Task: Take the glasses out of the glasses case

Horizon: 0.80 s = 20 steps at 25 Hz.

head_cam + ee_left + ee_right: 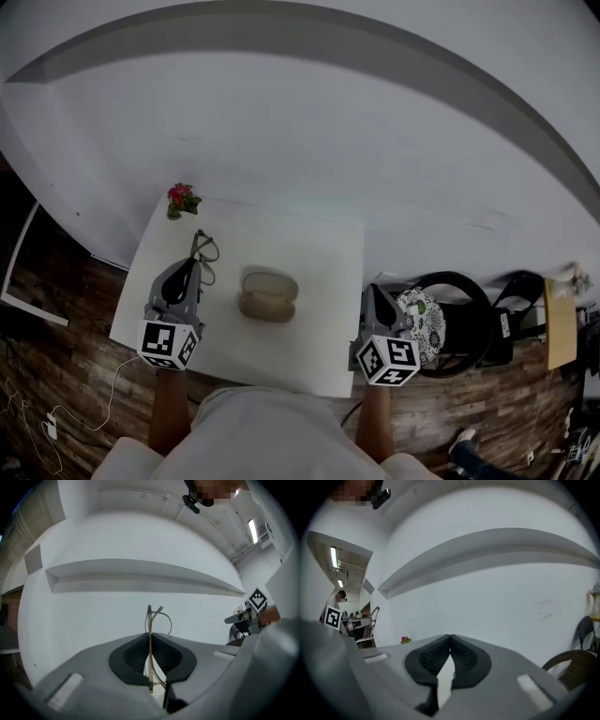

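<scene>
A beige glasses case [268, 295] lies open on the middle of the white table [319, 281]. To its left my left gripper [192, 270] is shut on the glasses [204, 251], which stick out beyond its tips above the table. In the left gripper view the thin frame [151, 634] stands upright, pinched between the black pads. My right gripper [377, 298] hovers at the table's right edge, shut with nothing between its pads [461, 656].
A small pot of red flowers [181, 199] stands at the table's far left corner. Black chairs [450, 314] stand right of the table, one with a patterned cushion. A white wall rises behind the table. A cable lies on the wooden floor at the left.
</scene>
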{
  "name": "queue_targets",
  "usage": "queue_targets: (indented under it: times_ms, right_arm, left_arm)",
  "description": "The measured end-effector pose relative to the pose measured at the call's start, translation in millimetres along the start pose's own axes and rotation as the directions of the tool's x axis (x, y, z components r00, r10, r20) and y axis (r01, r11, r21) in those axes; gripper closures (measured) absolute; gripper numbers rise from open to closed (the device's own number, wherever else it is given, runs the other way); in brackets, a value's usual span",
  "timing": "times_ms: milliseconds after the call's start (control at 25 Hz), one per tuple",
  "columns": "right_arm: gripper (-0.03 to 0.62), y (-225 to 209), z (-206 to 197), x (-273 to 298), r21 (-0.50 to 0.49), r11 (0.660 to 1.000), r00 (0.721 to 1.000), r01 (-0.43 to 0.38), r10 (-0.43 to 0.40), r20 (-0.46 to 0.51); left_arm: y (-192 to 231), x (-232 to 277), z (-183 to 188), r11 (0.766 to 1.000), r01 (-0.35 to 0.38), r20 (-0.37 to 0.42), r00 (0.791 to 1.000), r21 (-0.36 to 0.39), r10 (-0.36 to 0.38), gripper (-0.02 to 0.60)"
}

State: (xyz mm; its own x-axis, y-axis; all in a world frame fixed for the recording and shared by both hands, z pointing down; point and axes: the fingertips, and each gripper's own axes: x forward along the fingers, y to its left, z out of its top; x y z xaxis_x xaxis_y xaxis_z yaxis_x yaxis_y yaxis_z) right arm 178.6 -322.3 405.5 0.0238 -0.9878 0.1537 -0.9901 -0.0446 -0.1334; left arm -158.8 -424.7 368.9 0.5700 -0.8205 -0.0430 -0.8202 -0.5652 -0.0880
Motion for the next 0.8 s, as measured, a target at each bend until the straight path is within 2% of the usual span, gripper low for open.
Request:
queue_targets:
  times_ms: [800]
  right_arm:
    - [0.591,-12,1,5,0.01,1.0,1.0,0.022,-0.022,0.006]
  left_arm:
    - [-9,15,-1,1.0,0.014,0.003,1.0,0.007,-0.014,0.558]
